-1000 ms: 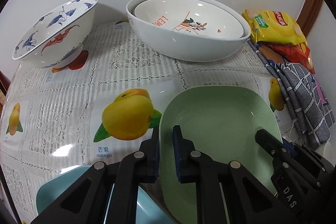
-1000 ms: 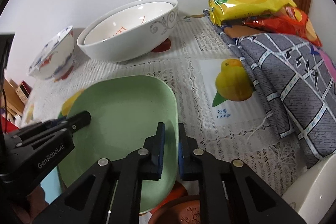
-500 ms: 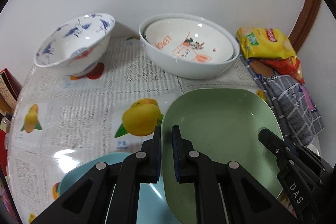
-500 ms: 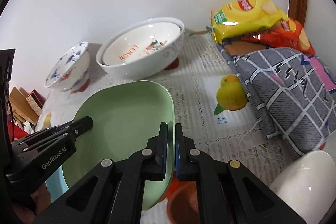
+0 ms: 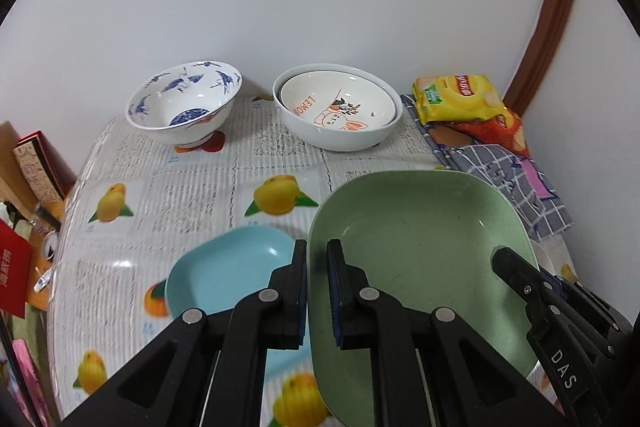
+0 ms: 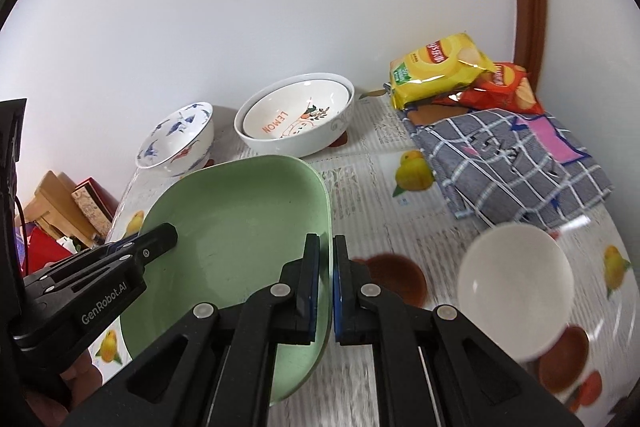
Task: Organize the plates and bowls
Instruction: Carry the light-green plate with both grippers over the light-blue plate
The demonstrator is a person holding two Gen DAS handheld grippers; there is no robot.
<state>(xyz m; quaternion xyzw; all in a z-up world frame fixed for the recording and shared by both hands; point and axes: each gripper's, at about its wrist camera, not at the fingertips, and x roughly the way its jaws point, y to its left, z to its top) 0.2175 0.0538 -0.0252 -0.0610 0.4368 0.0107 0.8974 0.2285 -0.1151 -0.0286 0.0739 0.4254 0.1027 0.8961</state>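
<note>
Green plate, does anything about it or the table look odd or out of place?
The green plate is off the table, tilted, pinched at opposite rims by the left claw and right claw. Chip bags and a checked cloth sit among the dishes. Nothing looks spilled or broken.

blue plate (image 5: 224, 267) partly hidden, white bowl (image 6: 516, 283) blurred

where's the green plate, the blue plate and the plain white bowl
green plate (image 5: 420, 239): left wrist view, on its inner floor
blue plate (image 5: 224, 267): left wrist view, on its inner floor
plain white bowl (image 6: 516, 283): right wrist view, on its inside
</note>
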